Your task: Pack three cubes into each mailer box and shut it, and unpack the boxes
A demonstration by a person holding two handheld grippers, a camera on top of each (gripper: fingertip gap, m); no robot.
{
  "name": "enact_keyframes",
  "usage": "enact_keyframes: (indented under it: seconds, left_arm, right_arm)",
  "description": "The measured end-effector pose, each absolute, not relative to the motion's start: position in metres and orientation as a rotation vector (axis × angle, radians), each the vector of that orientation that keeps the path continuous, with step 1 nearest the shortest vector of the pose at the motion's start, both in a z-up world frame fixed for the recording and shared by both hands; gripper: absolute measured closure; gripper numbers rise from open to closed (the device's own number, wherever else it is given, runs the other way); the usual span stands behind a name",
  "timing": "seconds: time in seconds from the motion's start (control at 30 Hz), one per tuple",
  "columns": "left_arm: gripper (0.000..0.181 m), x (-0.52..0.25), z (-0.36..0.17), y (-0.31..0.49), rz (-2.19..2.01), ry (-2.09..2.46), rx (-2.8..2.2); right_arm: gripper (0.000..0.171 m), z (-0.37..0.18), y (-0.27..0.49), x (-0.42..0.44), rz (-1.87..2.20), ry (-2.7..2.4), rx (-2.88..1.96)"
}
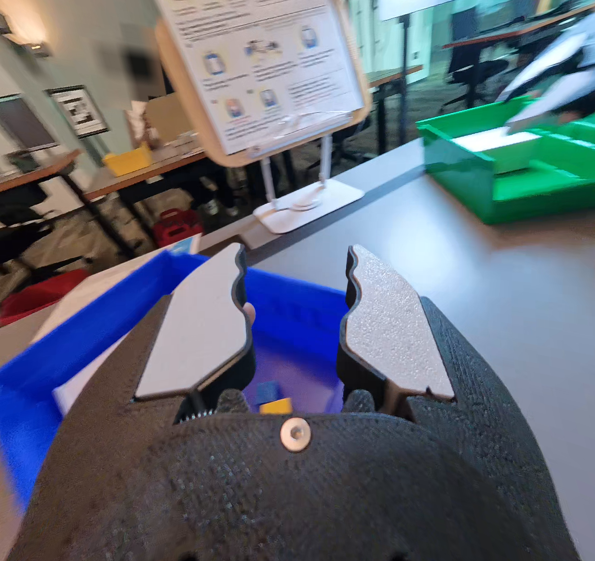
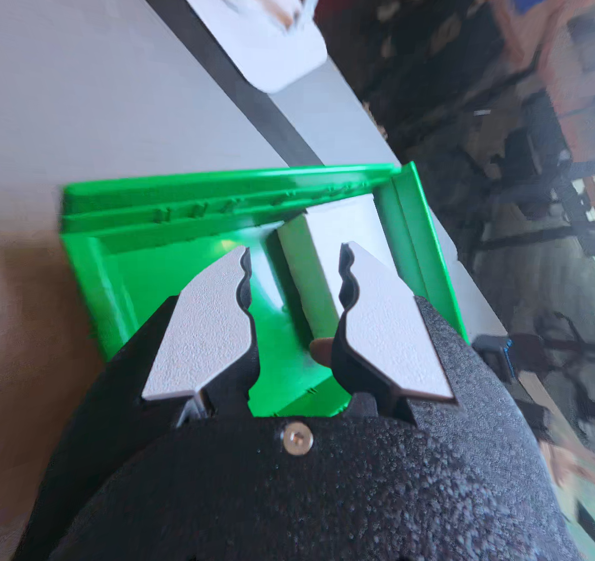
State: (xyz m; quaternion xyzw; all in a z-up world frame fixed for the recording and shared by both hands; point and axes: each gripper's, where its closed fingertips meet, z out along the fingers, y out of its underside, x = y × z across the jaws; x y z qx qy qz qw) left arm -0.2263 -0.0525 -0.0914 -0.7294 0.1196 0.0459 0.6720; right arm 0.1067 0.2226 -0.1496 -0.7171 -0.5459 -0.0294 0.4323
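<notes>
My left gripper (image 1: 294, 257) is open and empty, held above a blue bin (image 1: 96, 330). Inside the bin I see a blue cube (image 1: 268, 391) and a yellow cube (image 1: 277, 406) low between my fingers. My right gripper (image 2: 293, 252) is open and empty, held over a green bin (image 2: 180, 256). A white mailer box (image 2: 335, 256) lies in the green bin, seen between my fingers. The green bin (image 1: 502, 172) also shows far right in the left wrist view, with a white box (image 1: 492, 138) in it and the blurred right gripper (image 1: 547, 72) above it.
A white stand with an instruction sheet (image 1: 257, 62) rises from a flat white base (image 1: 309, 204) at the grey table's (image 1: 450, 272) far edge. The base (image 2: 277, 30) also shows in the right wrist view. Other desks and chairs stand beyond the table. There is about 45 centimeters between the tips of the two grippers.
</notes>
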Motion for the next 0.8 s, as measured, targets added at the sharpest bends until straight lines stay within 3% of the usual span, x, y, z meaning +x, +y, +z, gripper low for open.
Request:
enact_keyframes:
  seconds: [0.17,0.33,0.57,0.8]
  left_arm:
    - [0.12,-0.307,-0.087,-0.043,0.266,0.328,-1.831]
    - [0.1,-0.356,-0.143,-0.022,0.286,0.646,-2.251]
    - [0.069,-0.409,-0.211,-0.013,0.262,0.902,-2.716]
    - [0.057,-0.427,-0.242,-0.006,0.122,0.962,-2.957]
  right_arm:
    - [0.119,-0.116,0.125,0.079,0.334,-1.329,-1.593]
    - [0.117,-0.133,0.059,0.072,0.525,-1.39,-1.537]
    - [0.118,-0.165,0.035,0.059,0.68,-1.427,-1.544]
    - [0.119,-0.185,0.034,0.058,0.739,-1.465,-1.577]
